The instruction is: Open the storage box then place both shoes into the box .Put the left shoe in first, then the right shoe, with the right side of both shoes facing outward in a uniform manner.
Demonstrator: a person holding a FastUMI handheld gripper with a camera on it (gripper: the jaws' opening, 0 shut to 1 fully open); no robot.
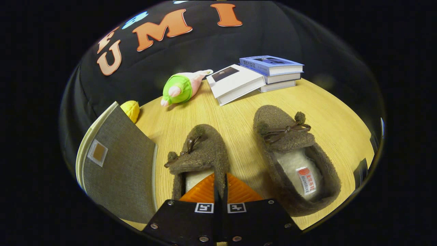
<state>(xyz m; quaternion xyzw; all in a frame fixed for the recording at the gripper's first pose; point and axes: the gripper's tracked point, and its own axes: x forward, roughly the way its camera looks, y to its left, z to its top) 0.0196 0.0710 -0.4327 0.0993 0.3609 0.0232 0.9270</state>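
Light wood-grain counter (321,112) filled center and right of frame. Black cloth wall (307,44) ran across the top and upper left behind it. Soft glare patch on counter, upper right.

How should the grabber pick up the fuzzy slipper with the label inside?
Pinch the side rim of the brown slipper near its heel, one jaw inside on the lining and one outside. Come from above at the heel end: the opening faces up and the heel points toward the gripper, whose jaws now look closed on the other slipper's rim.
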